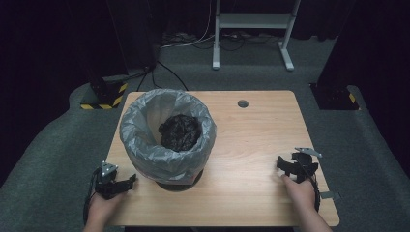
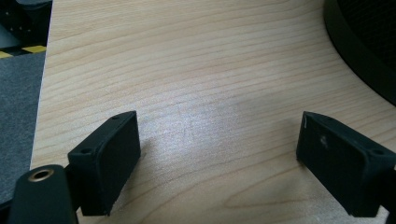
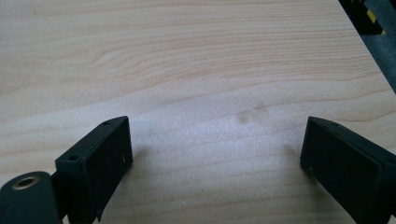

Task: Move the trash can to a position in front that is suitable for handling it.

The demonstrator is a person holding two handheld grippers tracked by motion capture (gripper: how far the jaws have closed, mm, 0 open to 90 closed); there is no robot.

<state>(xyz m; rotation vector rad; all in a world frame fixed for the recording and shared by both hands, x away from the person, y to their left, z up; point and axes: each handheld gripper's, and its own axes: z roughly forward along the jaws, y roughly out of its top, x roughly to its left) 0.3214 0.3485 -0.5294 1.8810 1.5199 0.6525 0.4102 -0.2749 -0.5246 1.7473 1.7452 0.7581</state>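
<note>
A bin (image 1: 167, 135) lined with a grey plastic bag stands on the left half of the wooden table (image 1: 256, 145). A crumpled black bag (image 1: 180, 131) lies inside it. My left gripper (image 1: 126, 182) rests near the table's front left corner, just left of the bin's base (image 2: 355, 42), open with bare wood between its jaws (image 2: 217, 154). My right gripper (image 1: 285, 165) sits at the table's right front, well apart from the bin. Its jaws are open too, with nothing between them (image 3: 215, 154).
A round cable hole (image 1: 243, 103) marks the table's far side. Beyond the table stand a white frame (image 1: 251, 29), black stands with yellow-striped bases (image 1: 104, 94), and cables on grey carpet (image 1: 53, 140).
</note>
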